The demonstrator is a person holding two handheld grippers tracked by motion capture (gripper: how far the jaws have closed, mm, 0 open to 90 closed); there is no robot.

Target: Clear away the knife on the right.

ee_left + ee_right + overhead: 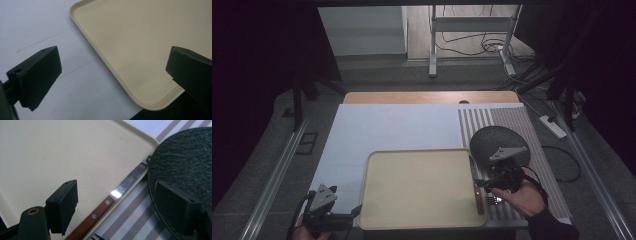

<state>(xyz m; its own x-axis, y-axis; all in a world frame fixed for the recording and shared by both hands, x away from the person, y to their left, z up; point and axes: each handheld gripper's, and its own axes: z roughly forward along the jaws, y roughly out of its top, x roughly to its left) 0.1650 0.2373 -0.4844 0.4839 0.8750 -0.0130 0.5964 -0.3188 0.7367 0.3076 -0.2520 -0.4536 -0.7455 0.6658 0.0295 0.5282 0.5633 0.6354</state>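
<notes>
- Since the knife (113, 195) lies along the right rim of the cream tray (377, 200), wooden handle toward the counter's near edge and blade pointing away, it looks like the thing to be picked up.
- Its handle (479, 197) rests just at the tray's near right corner, beside the striped mat (542, 150); whether it sits on the rim or just inside is hard to tell.
- Right hand-held gripper (492, 183) hovers over the handle with its jaws apart, holding nothing; in the right gripper view the knife lies between them.
- To grip well, I would lower squarely over the wooden handle, not the blade, with jaws straddling its width, then close firmly before lifting.
- A dark round plate (499, 142) sits on the mat close to the blade tip, so a straight lift avoids knocking it.
- Left hand-held gripper (354, 212) waits apart and empty at the tray's near left corner, well placed to steady the tray.
</notes>
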